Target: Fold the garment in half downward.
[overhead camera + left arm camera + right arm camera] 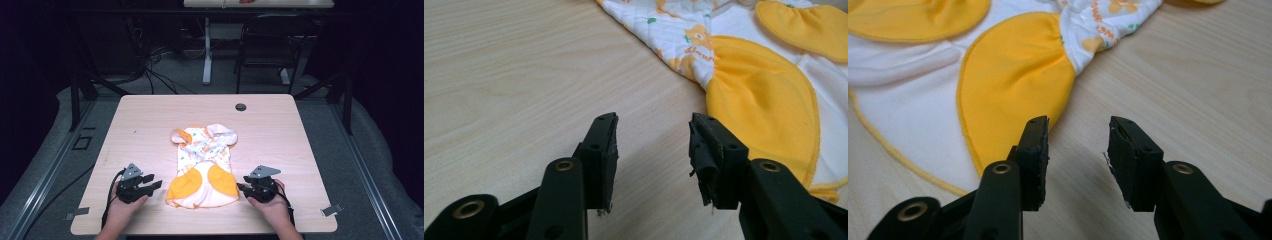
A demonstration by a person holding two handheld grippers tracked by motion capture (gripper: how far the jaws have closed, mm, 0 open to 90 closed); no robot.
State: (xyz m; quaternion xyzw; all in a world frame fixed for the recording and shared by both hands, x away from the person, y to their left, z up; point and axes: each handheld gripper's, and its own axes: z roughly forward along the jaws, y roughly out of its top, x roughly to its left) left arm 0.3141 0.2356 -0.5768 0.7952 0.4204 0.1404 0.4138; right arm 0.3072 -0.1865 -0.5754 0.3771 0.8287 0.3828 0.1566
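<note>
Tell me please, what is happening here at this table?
A person sits at a wooden table and holds a two-jaw gripper in each hand. A small baby garment, white with orange patches and a printed pattern, lies rumpled in the middle of the table. The left gripper and the right gripper rest on either side of its near end, both pointing toward it. Both stand open with only bare table between the jaws, so the garment is not yet gripped.
</note>
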